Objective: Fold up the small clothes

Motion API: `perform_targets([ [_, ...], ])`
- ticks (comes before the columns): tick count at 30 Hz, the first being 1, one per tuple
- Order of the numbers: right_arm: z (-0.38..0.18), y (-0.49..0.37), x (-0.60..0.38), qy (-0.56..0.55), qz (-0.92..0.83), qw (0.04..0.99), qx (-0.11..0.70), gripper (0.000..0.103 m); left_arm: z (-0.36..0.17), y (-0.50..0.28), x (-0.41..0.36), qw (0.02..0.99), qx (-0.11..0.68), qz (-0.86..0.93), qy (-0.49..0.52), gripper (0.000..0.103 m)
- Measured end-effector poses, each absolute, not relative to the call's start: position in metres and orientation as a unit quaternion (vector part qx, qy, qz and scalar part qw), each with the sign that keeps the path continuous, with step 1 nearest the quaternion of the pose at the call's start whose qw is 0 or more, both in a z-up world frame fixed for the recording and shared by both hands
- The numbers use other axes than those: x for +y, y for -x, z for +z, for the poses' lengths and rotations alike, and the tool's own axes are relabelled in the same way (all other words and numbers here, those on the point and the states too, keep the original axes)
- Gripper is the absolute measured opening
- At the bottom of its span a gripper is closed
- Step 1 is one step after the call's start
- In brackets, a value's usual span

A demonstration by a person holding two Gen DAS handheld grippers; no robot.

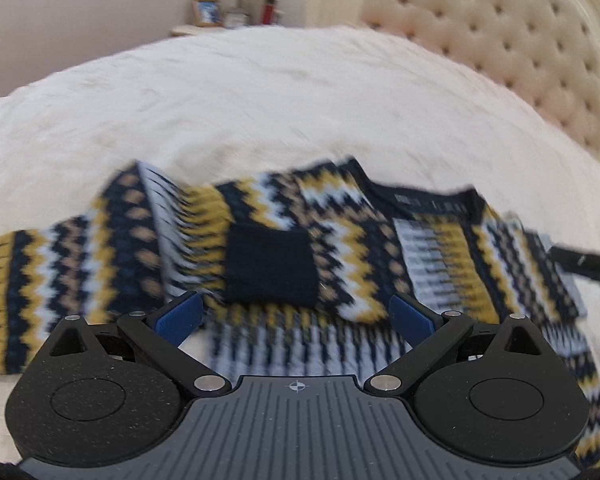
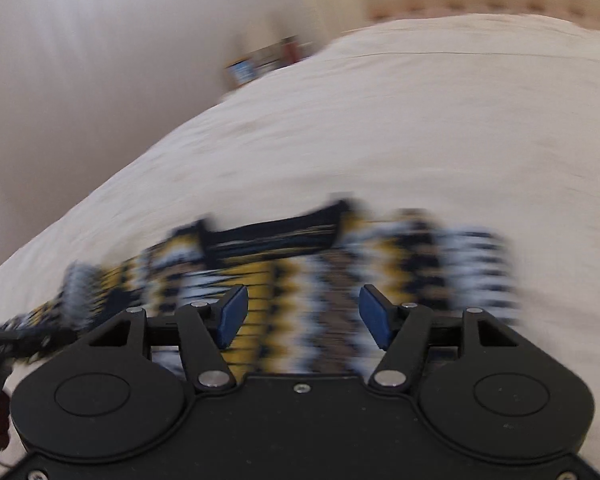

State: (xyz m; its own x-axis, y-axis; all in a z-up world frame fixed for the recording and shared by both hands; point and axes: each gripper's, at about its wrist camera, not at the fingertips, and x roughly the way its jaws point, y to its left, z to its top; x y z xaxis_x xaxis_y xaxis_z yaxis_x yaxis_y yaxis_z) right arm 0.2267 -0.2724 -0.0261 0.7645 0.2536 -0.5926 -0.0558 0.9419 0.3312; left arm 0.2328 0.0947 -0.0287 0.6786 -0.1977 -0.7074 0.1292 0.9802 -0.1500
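One patterned sweater [image 1: 300, 240] lies spread on the white bed [image 1: 260, 92], its dark cuff folded onto the middle. Two grippers angle down over its near edge: left gripper [image 1: 298, 312] and right gripper [image 2: 302, 318], jaws spread, holding nothing

Left claw [image 1: 296, 316] angled downward, blue pads [image 1: 180, 316] spread wide with nothing pinched between them. Right claw [image 2: 300, 316], likewise tilted down and blurred, stands with its jaws parted; its black tip shows at three o'clock in the left view.
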Motion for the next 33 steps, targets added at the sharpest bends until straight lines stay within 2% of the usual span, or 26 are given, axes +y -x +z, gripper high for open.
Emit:
perform_targets([
  [5,-0.036,-0.229,-0.33,-0.196,0.019,0.926,0.322,0.067,-0.053,-0.243,0.093,0.898,0.431,-0.08,0.043,0.101],
  [7,-0.043,-0.237,-0.346,-0.223,0.015,0.918,0.327,0.071,-0.064,-0.248,0.099,0.887,0.455,-0.063,0.051,0.101],
  [13,-0.075,-0.262,-0.366,-0.294,0.037,0.891,0.343,0.071,-0.069,-0.249,0.096,0.884,0.462,-0.065,0.031,0.102],
  [17,-0.089,-0.265,-0.372,-0.345,0.054,0.879,0.324,0.07,-0.069,-0.248,0.095,0.885,0.461,-0.066,0.026,0.102],
  [20,-0.094,-0.265,-0.377,-0.384,0.067,0.865,0.316,0.057,-0.07,-0.249,0.096,0.884,0.461,-0.066,0.03,0.102],
  [22,-0.094,-0.265,-0.378,-0.382,0.078,0.861,0.327,0.037,-0.07,-0.248,0.096,0.884,0.461,-0.066,0.03,0.102],
  [23,-0.09,-0.266,-0.372,-0.366,0.081,0.864,0.335,0.032,-0.069,-0.248,0.096,0.884,0.461,-0.066,0.03,0.102],
  [24,-0.084,-0.266,-0.366,-0.339,0.08,0.874,0.337,0.023,-0.07,-0.249,0.096,0.884,0.461,-0.067,0.031,0.102],
  [25,-0.073,-0.263,-0.356,-0.296,0.074,0.893,0.329,0.02,-0.07,-0.249,0.096,0.884,0.461,-0.067,0.032,0.102],
  [29,-0.027,-0.235,-0.31,-0.096,0.051,0.959,0.263,0.017,-0.069,-0.248,0.098,0.884,0.461,-0.067,0.037,0.102],
  [31,-0.025,-0.236,-0.294,-0.023,0.024,0.962,0.271,0.017,-0.069,-0.248,0.097,0.884,0.461,-0.066,0.035,0.102],
  [33,-0.038,-0.25,-0.288,0.004,0.006,0.949,0.314,0.018,-0.068,-0.247,0.096,0.884,0.461,-0.065,0.033,0.102],
])
